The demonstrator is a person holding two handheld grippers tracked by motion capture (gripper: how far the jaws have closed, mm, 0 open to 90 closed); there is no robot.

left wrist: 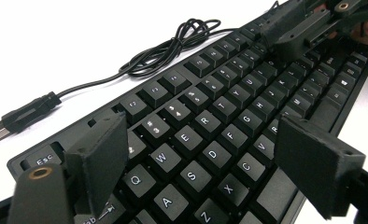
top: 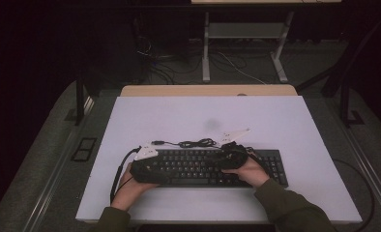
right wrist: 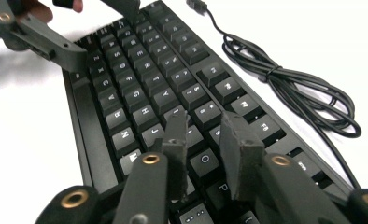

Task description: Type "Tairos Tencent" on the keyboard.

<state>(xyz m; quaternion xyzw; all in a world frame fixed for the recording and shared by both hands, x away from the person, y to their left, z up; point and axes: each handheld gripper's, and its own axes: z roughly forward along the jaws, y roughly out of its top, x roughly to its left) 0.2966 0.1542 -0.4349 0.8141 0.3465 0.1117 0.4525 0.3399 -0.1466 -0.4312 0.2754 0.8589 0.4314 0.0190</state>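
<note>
Apparently mid-typing: the black keyboard (top: pixel 205 166) lies near the table's (top: pixel 295 125) front edge, left gripper (left wrist: pixel 198 163) spread wide over its letter keys, right gripper (right wrist: pixel 205 144) narrowly parted, neither holding anything; remaining keystrokes are unclear.

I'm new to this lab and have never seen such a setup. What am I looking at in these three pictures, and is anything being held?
A person sits at a white table holding a two-jaw hand tool in each hand. One picture comes from a camera overhead; the other two come from cameras riding on each tool, looking along its black jaws. On the table lies a black keyboard, with its cable coiled behind it and ending in a USB plug. The left tool hovers wide open over the letter keys. The right tool has its jaws slightly apart above the keys near O and P. Neither holds anything.
</note>
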